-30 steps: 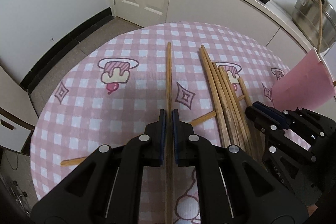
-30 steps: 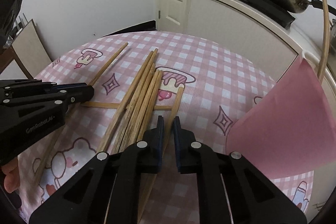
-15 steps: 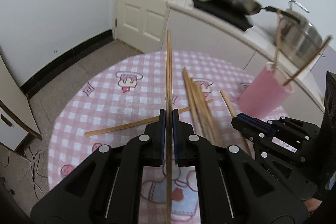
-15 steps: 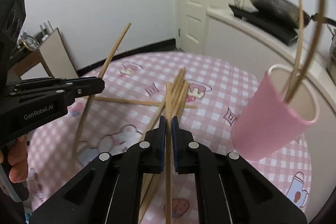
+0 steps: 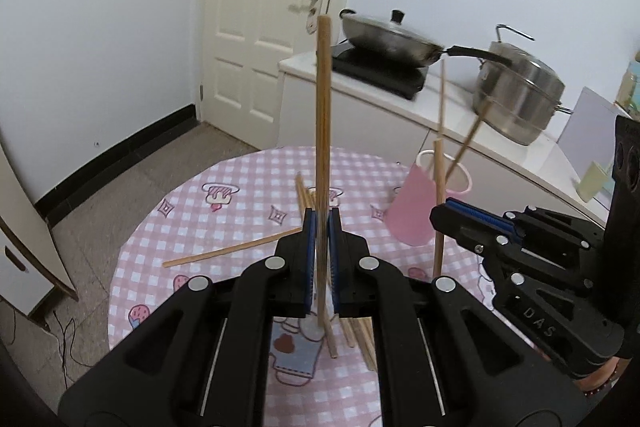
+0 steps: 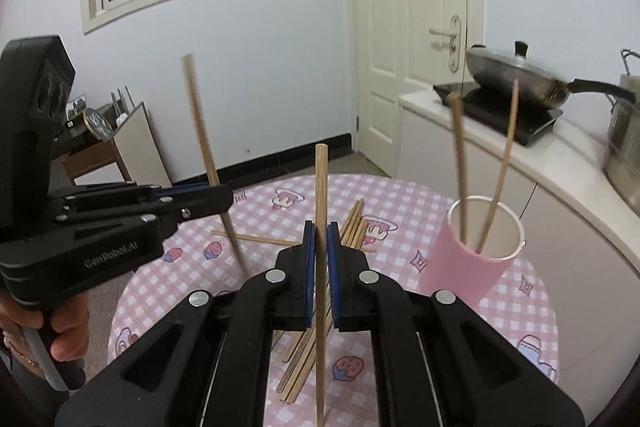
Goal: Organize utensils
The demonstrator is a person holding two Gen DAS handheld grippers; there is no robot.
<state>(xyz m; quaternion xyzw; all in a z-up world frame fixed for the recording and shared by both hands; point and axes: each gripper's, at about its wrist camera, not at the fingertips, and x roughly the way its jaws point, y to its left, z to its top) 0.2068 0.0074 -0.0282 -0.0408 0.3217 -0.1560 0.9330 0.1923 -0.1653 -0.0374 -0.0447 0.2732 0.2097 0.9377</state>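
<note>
Chopsticks: I have one clamped in each gripper, both lifted off the table and standing nearly upright. My right gripper (image 6: pixel 318 239) pinches its chopstick (image 6: pixel 320 187) with the pink cup (image 6: pixel 460 271) just to its right, open mouth tilted toward me, two sticks already inside. My left gripper (image 5: pixel 320 239) grips its chopstick (image 5: pixel 323 115) farther from the cup, so I judge the right goes first.

2 grippers (image 5: pixel 321 223) (image 6: pixel 321 227), 1 pink cup (image 6: pixel 468 267), 2 chopsticks (image 6: pixel 460 171) in cup, 1 pan (image 5: pixel 390 39).
</note>
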